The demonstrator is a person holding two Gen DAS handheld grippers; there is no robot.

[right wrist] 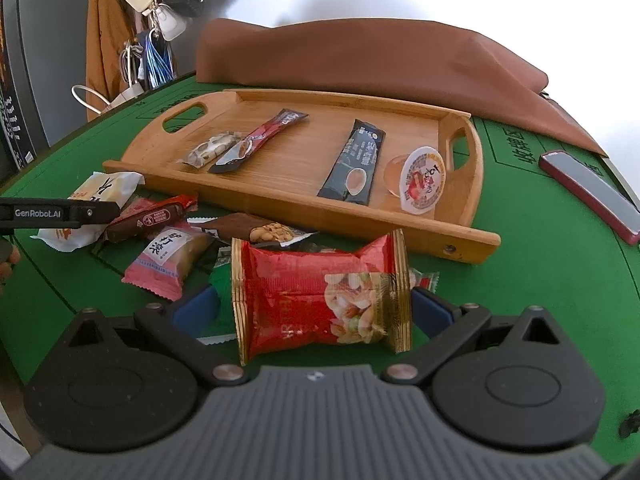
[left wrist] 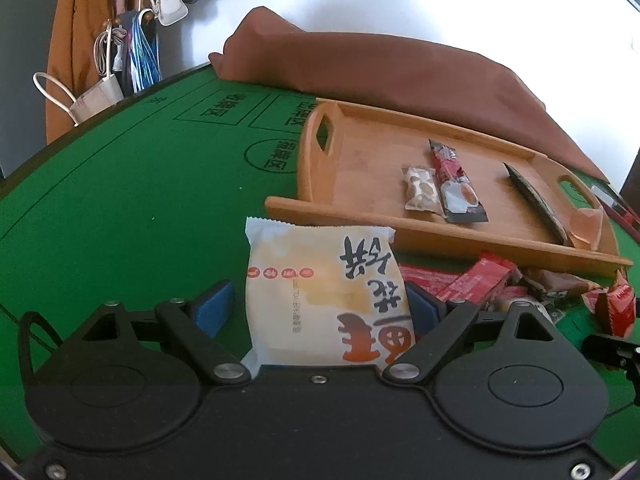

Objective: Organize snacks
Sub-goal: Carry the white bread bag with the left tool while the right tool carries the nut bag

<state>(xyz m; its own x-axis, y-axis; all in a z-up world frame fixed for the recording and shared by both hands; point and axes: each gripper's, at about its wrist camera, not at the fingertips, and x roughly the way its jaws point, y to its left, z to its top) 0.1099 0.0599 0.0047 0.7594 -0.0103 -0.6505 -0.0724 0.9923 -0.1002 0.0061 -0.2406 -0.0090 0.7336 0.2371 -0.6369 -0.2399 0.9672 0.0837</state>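
A white pastry packet (left wrist: 324, 296) with red and black characters lies between the blue pads of my left gripper (left wrist: 320, 304); the left pad stands apart from it, the right pad is at its edge. A red nut packet (right wrist: 320, 300) lies between the pads of my right gripper (right wrist: 316, 308), both pads a little apart from it. The wooden tray (right wrist: 280, 200) holds a nougat (right wrist: 210, 148), a red stick sachet (right wrist: 260, 136), a dark sachet (right wrist: 356, 168) and a jelly cup (right wrist: 420, 178). Loose snacks (right wrist: 168, 256) lie in front of the tray.
A green felt table (left wrist: 120, 208) carries everything. A brown cloth (right wrist: 380, 60) is heaped behind the tray. A phone in a red case (right wrist: 592, 194) lies to the right. Bags and coats (left wrist: 120, 40) hang at the back left. The left gripper's body (right wrist: 60, 214) shows at the right wrist view's left edge.
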